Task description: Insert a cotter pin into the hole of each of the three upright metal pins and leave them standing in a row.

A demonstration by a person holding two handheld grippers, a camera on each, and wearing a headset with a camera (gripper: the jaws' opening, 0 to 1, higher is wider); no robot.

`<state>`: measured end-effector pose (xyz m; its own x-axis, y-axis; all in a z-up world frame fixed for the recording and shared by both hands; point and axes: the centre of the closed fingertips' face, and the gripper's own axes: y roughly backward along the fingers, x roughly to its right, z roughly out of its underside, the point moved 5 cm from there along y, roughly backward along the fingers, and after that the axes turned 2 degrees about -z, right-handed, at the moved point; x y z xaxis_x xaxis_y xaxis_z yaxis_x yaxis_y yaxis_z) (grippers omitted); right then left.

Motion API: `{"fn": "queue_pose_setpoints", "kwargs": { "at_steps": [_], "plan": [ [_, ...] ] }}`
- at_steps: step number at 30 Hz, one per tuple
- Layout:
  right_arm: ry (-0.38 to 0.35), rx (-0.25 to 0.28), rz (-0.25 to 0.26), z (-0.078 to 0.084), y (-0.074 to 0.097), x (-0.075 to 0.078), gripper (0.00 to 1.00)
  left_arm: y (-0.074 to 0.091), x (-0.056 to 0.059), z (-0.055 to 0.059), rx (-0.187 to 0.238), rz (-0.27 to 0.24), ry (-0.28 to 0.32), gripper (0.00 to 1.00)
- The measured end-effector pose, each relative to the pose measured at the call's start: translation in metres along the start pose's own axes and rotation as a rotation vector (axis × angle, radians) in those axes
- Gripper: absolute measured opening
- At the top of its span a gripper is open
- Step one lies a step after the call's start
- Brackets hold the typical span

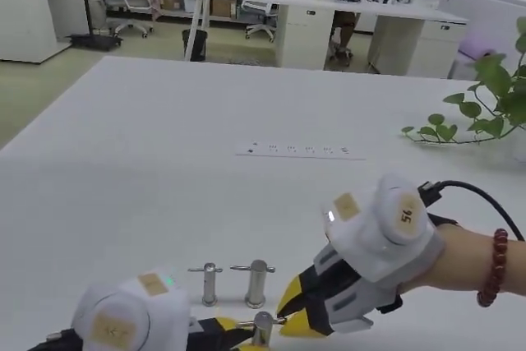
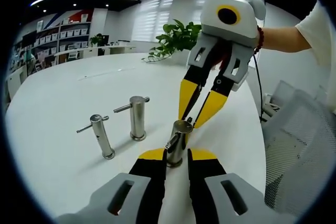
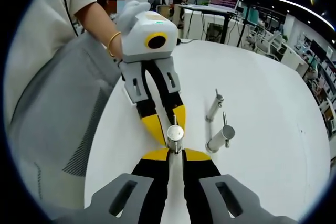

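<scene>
Two upright metal pins (image 1: pixel 209 283) (image 1: pixel 257 281) stand side by side on the white table (image 1: pixel 164 170), each with a cotter pin through its head. A third metal pin (image 1: pixel 263 328) (image 2: pixel 179 140) (image 3: pixel 175 136) stands in front of them. My left gripper (image 1: pixel 249 336) (image 2: pixel 177 156) is shut on its lower shaft. My right gripper (image 1: pixel 286 314) (image 3: pixel 176 154) meets it from the opposite side, its yellow tips pinched at the pin's head on a thin cotter pin (image 2: pixel 171 141) whose end pokes out of the hole.
A white power strip (image 1: pixel 298 150) lies across the table's middle. A leafy plant (image 1: pixel 485 104) overhangs the right edge. Desks and chairs stand beyond the far edge. A mesh chair (image 2: pixel 299 129) is close beside the table in the left gripper view.
</scene>
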<state>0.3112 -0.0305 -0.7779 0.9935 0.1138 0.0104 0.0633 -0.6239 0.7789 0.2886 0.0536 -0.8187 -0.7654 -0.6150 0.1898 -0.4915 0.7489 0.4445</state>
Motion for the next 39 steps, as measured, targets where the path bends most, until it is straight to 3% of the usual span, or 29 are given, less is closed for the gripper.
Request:
{"fn": "queue_pose_setpoints", "kwargs": {
  "at_steps": [5,18,23,27,33,39],
  "plan": [
    [0.034,0.012,-0.003,-0.001,0.000,0.000,0.05,0.000,-0.001,-0.001,0.001,-0.002,0.010,0.12],
    [0.027,0.015,0.008,-0.004,-0.002,0.001,0.05,-0.001,-0.002,-0.001,0.000,-0.001,0.022,0.12],
    [-0.017,0.022,0.016,-0.003,-0.002,0.001,0.06,-0.002,-0.002,-0.002,-0.001,0.001,0.026,0.13],
    [-0.067,0.026,0.026,-0.003,-0.003,0.002,0.17,-0.001,-0.001,-0.003,-0.002,0.005,0.018,0.17],
    [-0.113,0.086,0.040,-0.010,-0.008,0.000,0.21,0.002,-0.002,-0.001,-0.009,-0.004,-0.009,0.24],
    [-0.127,0.100,0.048,-0.011,-0.017,0.000,0.22,0.004,-0.004,-0.003,0.000,-0.012,-0.012,0.28]
  ]
}}
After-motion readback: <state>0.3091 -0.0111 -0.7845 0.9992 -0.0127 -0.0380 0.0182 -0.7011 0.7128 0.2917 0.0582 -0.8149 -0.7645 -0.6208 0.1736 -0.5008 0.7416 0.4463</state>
